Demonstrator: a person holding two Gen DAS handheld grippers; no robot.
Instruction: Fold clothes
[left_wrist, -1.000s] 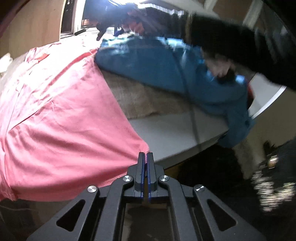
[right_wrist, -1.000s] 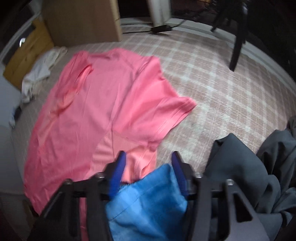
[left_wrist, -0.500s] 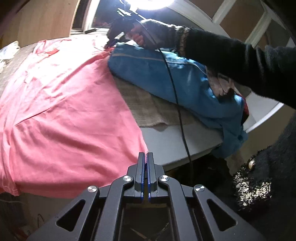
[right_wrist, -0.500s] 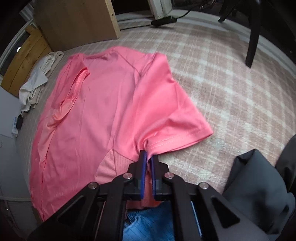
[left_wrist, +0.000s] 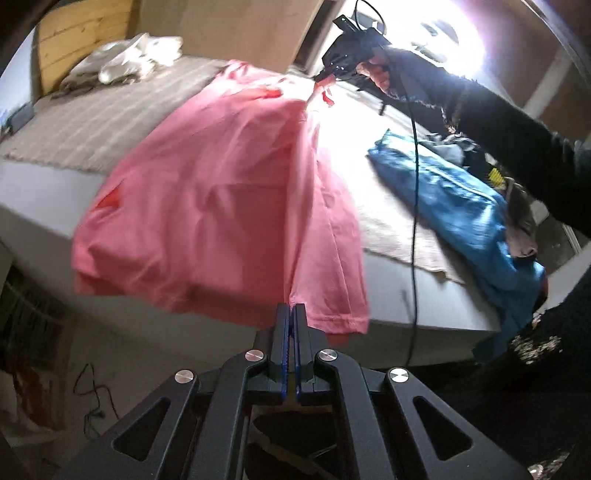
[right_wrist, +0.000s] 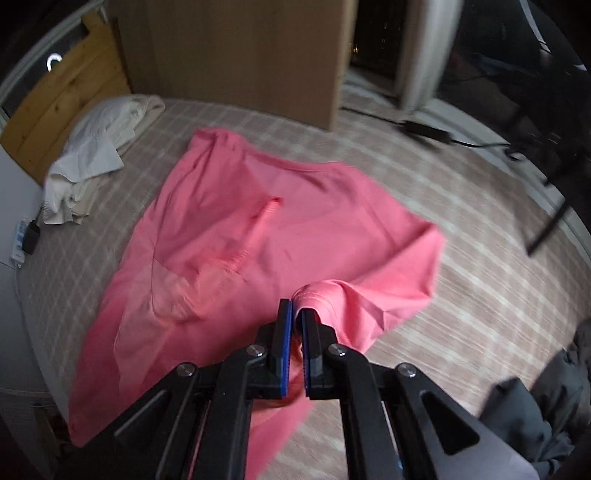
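Observation:
A pink T-shirt (left_wrist: 221, 192) lies spread on the bed, its lower part hanging over the near edge. My left gripper (left_wrist: 291, 314) is shut on the shirt's bottom hem. My right gripper (right_wrist: 297, 314) is shut on a bunched sleeve hem of the same pink T-shirt (right_wrist: 266, 229) and holds it lifted over the shirt's body. In the left wrist view the right gripper (left_wrist: 327, 75) shows at the far end, holding the raised fabric.
A blue garment (left_wrist: 461, 210) lies at the bed's right side. White clothes (right_wrist: 92, 155) are piled near the wooden headboard (right_wrist: 55, 110). A dark grey garment (right_wrist: 546, 402) lies at the lower right. The checked bedspread (right_wrist: 480, 258) surrounds the shirt. A cable (left_wrist: 413, 184) hangs from the right gripper.
My left gripper took hold of the shirt's hem and swung left. My right gripper closed on the sleeve and lifted it inward over the shirt.

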